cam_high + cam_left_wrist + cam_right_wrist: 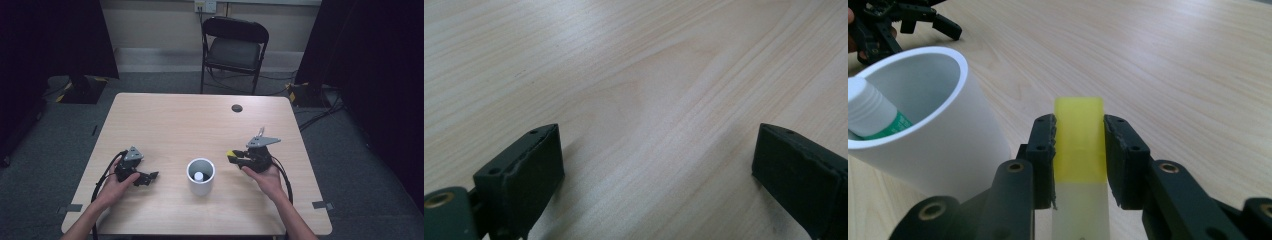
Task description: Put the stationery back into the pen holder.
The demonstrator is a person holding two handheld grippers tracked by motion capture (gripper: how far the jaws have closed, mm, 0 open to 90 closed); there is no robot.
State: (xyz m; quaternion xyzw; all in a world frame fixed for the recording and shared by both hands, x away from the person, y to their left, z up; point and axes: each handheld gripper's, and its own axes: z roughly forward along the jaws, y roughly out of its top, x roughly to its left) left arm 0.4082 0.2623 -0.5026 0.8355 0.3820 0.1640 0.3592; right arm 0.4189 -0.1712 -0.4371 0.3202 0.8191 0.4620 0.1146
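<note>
High view: one white cup (200, 176) (one tube (199, 176) inside); right tool (233, 157) grips one yellow stick (230, 154), left tool (150, 178) spread

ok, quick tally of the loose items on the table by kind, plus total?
White cup: 1
White-capped tube with green label, standing inside the cup: 1
Yellow-capped item clamped in the right gripper's jaws: 1
Total: 3
The left gripper is open with nothing between its jaws.
</note>
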